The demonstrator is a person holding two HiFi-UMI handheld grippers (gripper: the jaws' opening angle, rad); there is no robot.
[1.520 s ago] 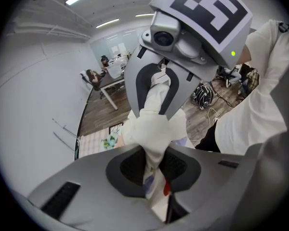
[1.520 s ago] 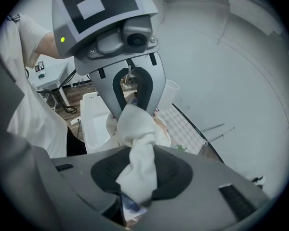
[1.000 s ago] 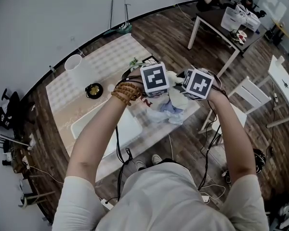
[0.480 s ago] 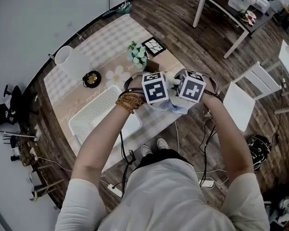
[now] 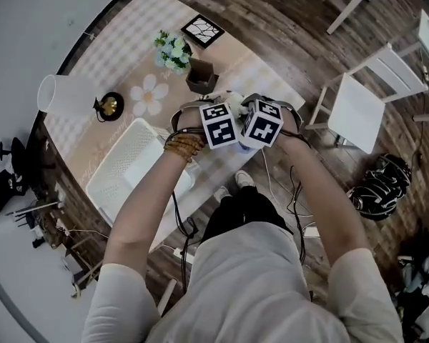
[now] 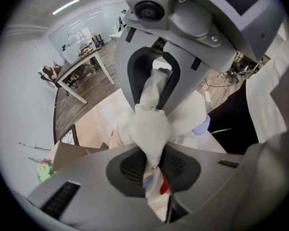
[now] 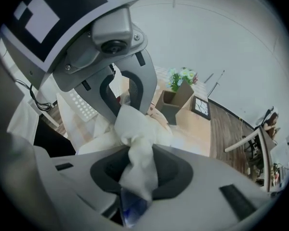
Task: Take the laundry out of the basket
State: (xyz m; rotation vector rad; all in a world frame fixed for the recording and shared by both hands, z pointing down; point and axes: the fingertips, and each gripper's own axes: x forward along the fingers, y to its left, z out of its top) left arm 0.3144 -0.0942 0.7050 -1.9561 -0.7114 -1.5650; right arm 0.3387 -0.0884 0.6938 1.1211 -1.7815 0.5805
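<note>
Both grippers hold one white garment between them, low over the table's near right part. My left gripper (image 6: 154, 165) is shut on a bunched white fold (image 6: 151, 124), and the right gripper (image 6: 151, 81) faces it close by. My right gripper (image 7: 137, 170) is shut on another twisted fold of the white garment (image 7: 135, 138), with a bluish bit showing under the pads. In the head view the two marker cubes, left (image 5: 219, 125) and right (image 5: 263, 123), sit side by side and hide most of the garment (image 5: 231, 100). The white mesh laundry basket (image 5: 129, 170) stands just left of them.
On the patterned tablecloth (image 5: 146, 95) stand a brown box (image 5: 200, 77), a small flower bunch (image 5: 171, 48), a black picture frame (image 5: 202, 28), a dark-and-gold ornament (image 5: 109, 106) and a white lampshade (image 5: 61, 91). A white chair (image 5: 357, 109) and a black bag (image 5: 379, 188) are on the right.
Both grippers have come down together toward the table with the white garment held between them. The hanging cloth, visible under the cubes before, is now mostly hidden.
</note>
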